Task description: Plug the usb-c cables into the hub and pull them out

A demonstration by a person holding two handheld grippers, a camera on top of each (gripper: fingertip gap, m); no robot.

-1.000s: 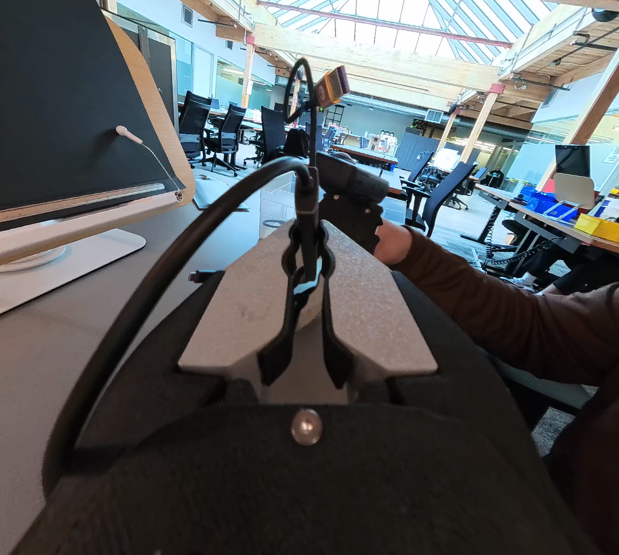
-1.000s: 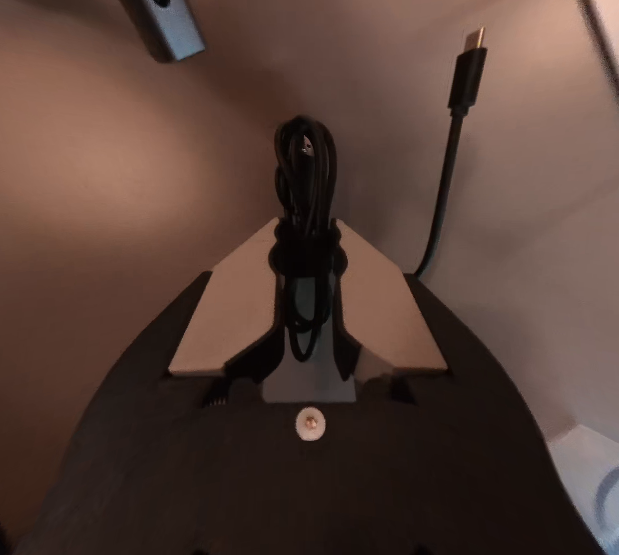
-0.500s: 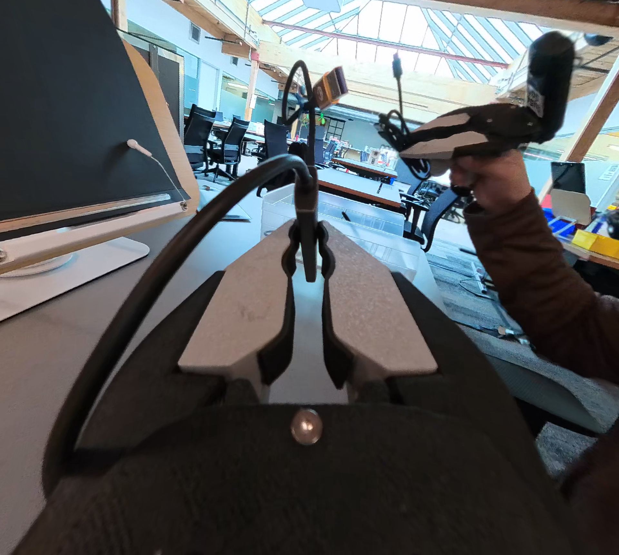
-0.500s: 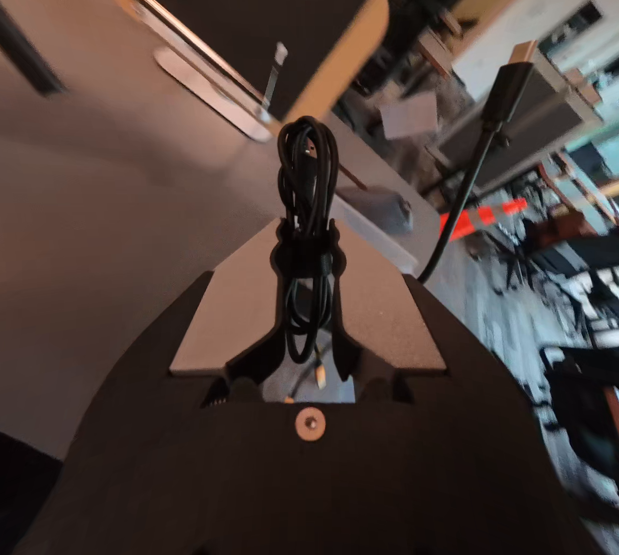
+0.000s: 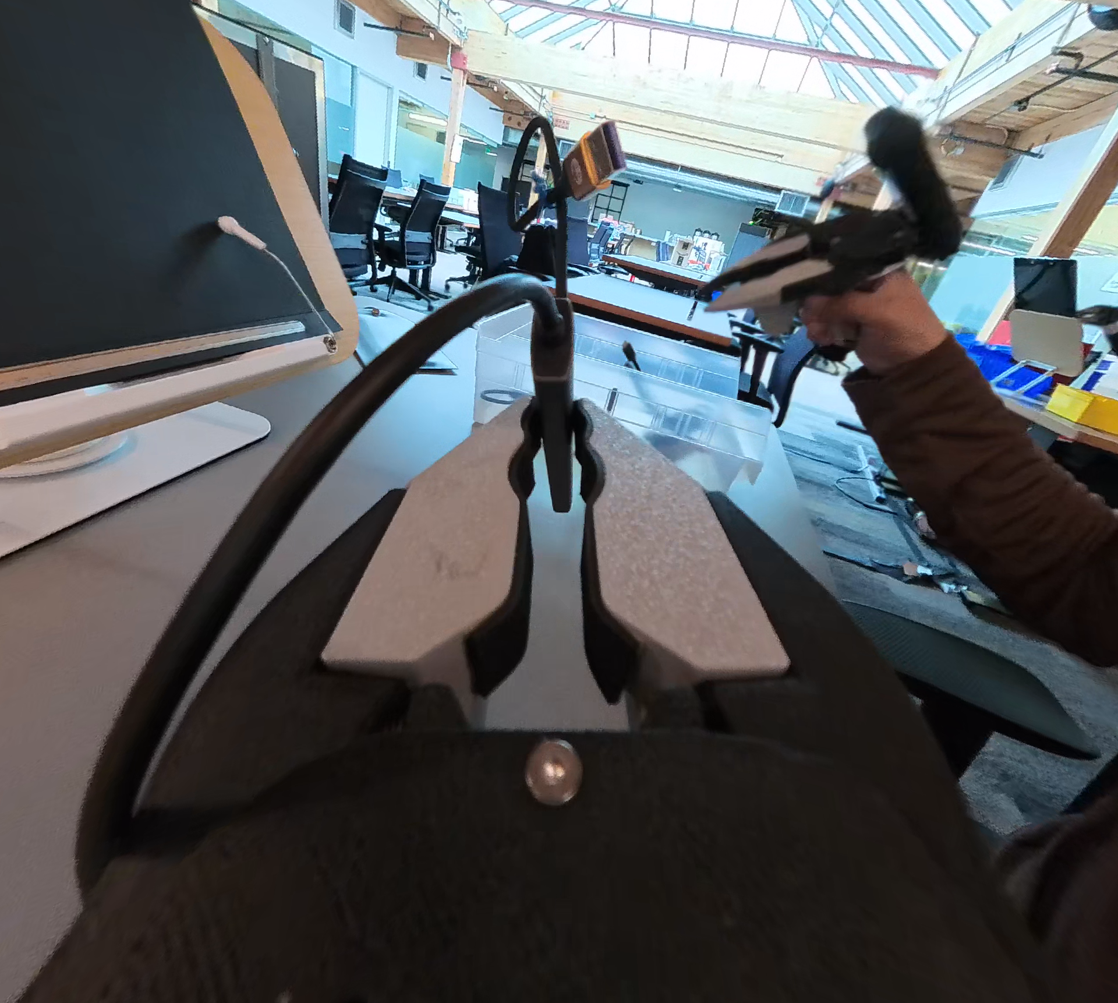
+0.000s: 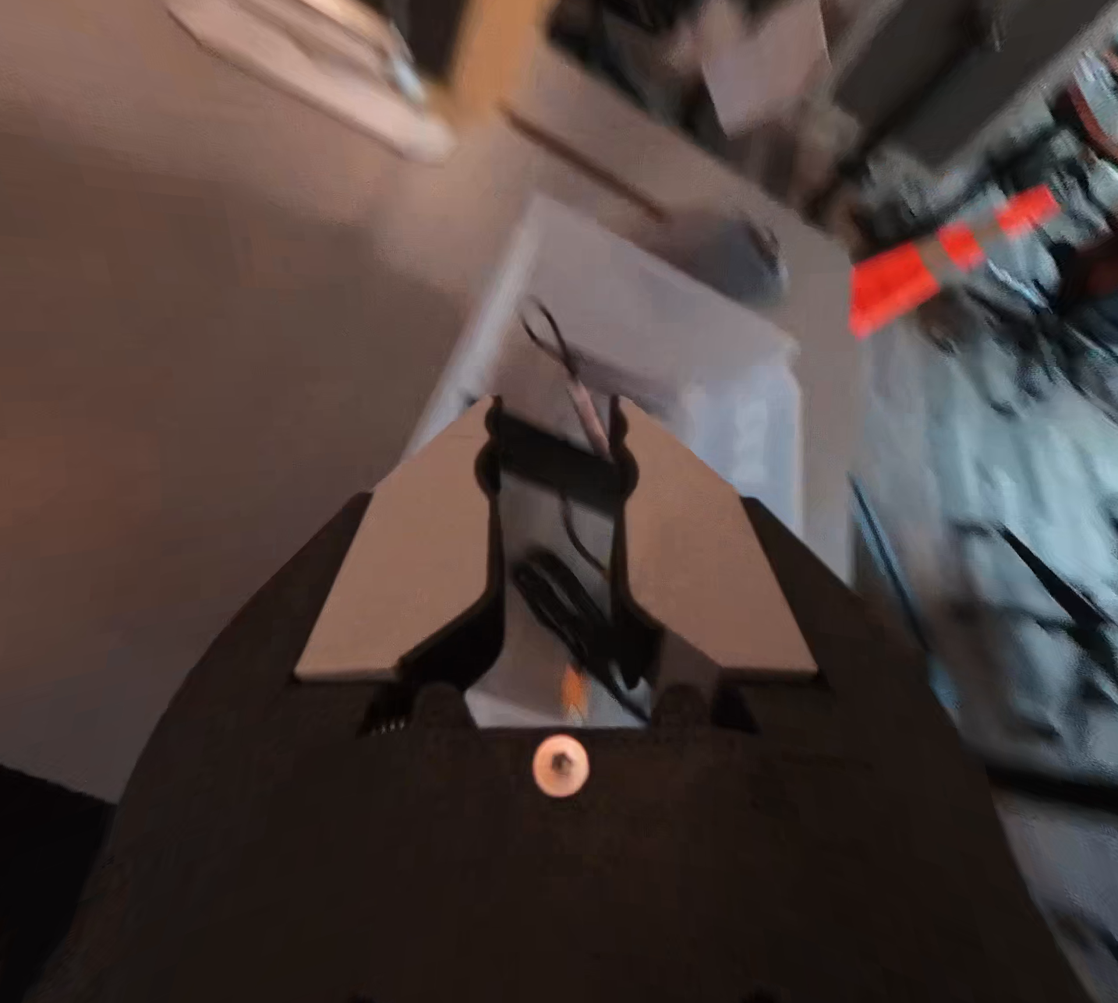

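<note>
The left gripper is clamped on the hub, held edge-on with its thick cable looping off toward 8 o'clock. The right gripper has its fingers apart and empty, raised over a clear bin at 1 o'clock. A coiled usb-c cable appears to lie in the bin below, though that view is blurred. Nothing is plugged into the hub; the task looks near its end, or between cables.
</note>
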